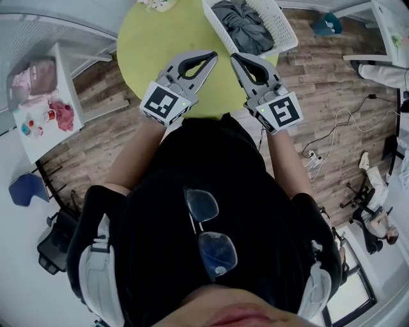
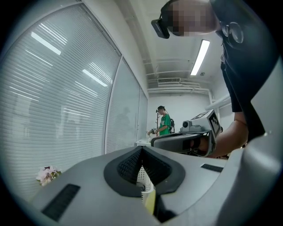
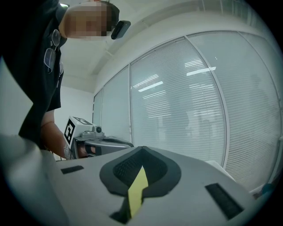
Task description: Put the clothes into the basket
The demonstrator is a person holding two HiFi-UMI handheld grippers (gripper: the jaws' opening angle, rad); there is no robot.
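Note:
A white slatted basket [image 1: 278,25] stands on the far right of the round yellow-green table [image 1: 140,45], with dark grey clothes [image 1: 244,24] piled inside it. Both grippers hover side by side over the table's near edge, pointing toward the basket. My left gripper [image 1: 213,56] has its jaws together at the tips and nothing between them. My right gripper [image 1: 234,57] is shut and empty too. In the left gripper view the jaws [image 2: 141,148] meet, and a strip of basket and table shows below them. The right gripper view shows closed jaws [image 3: 142,149] over a yellow sliver of table.
A white side table [image 1: 64,64] at the left carries pink items. A small flower bunch [image 1: 156,4] sits at the table's far edge. Cables [image 1: 332,134] lie on the wood floor at the right. A person in green [image 2: 164,121] stands far off by the blinds.

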